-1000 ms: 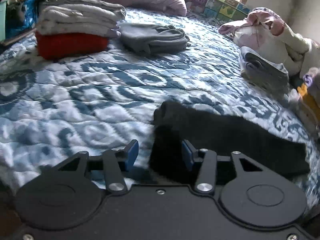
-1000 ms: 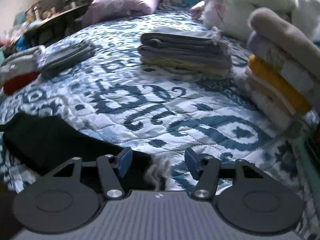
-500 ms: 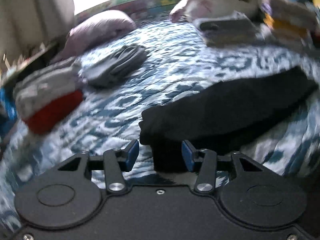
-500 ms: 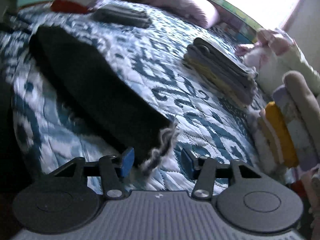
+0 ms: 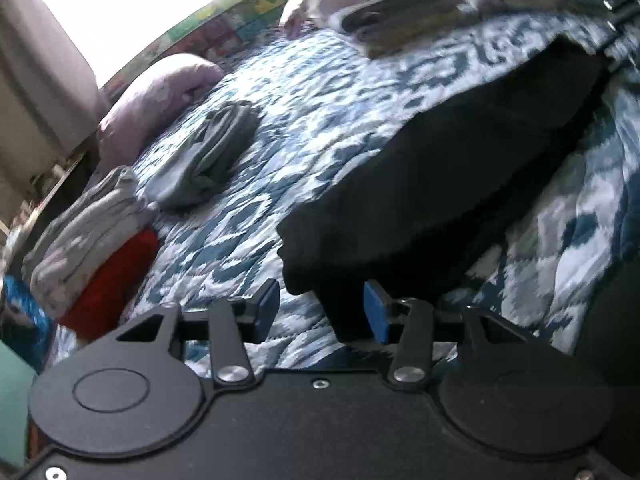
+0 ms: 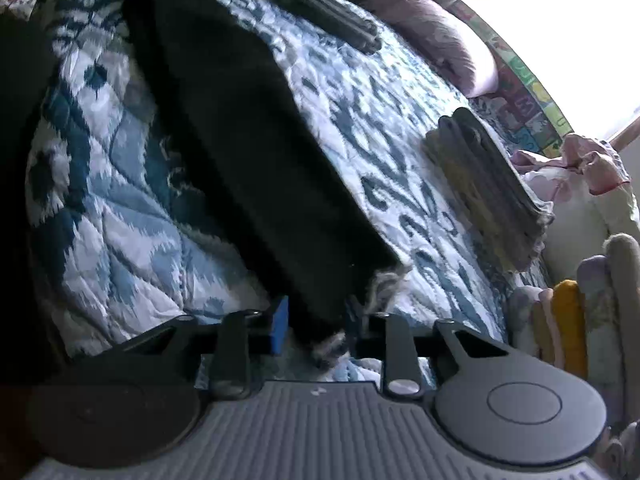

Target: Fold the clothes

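Note:
A long black garment (image 5: 440, 168) lies folded on the blue patterned quilt (image 5: 340, 92). My left gripper (image 5: 320, 312) is open, with one end of the garment between its blue pads. In the right wrist view the same black garment (image 6: 248, 128) stretches away, and its frayed grey end sits between the fingers of my right gripper (image 6: 320, 328), which are narrowed around it but still apart. The right gripper shows at the far end in the left wrist view (image 5: 616, 8).
Folded stacks stand on the quilt: grey over red (image 5: 92, 236), a grey pile (image 5: 208, 156), a dark and yellow stack (image 6: 488, 184), a colourful stack (image 6: 580, 312). A lilac pillow (image 6: 440, 36) and loose pink-white laundry (image 6: 580, 172) lie at the back.
Both grippers have tilted and swung, each moving in over an end of the black garment. The right fingers have closed in somewhat around the frayed end.

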### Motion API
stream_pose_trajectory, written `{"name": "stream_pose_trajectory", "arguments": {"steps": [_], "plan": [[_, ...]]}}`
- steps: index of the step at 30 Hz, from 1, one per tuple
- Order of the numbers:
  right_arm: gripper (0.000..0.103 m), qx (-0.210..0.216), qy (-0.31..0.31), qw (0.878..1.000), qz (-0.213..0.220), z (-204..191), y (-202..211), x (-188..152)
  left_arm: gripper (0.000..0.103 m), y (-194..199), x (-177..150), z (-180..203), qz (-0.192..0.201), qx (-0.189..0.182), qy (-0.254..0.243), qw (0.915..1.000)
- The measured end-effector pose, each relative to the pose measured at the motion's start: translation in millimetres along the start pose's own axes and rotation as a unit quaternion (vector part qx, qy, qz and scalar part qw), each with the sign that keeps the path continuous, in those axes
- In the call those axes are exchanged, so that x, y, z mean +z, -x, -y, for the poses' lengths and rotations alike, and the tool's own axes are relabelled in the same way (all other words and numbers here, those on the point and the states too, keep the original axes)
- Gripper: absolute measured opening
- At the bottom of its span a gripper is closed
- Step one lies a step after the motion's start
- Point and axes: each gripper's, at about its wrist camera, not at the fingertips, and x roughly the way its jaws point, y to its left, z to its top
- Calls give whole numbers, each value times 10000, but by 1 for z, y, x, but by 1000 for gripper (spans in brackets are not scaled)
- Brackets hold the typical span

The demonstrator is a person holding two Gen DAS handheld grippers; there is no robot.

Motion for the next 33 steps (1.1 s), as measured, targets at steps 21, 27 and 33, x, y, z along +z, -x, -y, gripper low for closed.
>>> {"name": "stream_pose_trajectory", "arguments": {"steps": [21, 27, 33], "plan": [[14, -79, -177, 9996, 198, 10, 0, 4, 55, -2, 7, 16, 204, 501, -1469, 9877], [24, -116, -78, 9996, 227, 6, -6, 6, 54, -4, 7, 11, 204, 444, -1649, 9851], [8, 49, -487, 9985, 246, 14, -10, 8, 38, -21, 7, 16, 80, 45, -1997, 9798]]}}
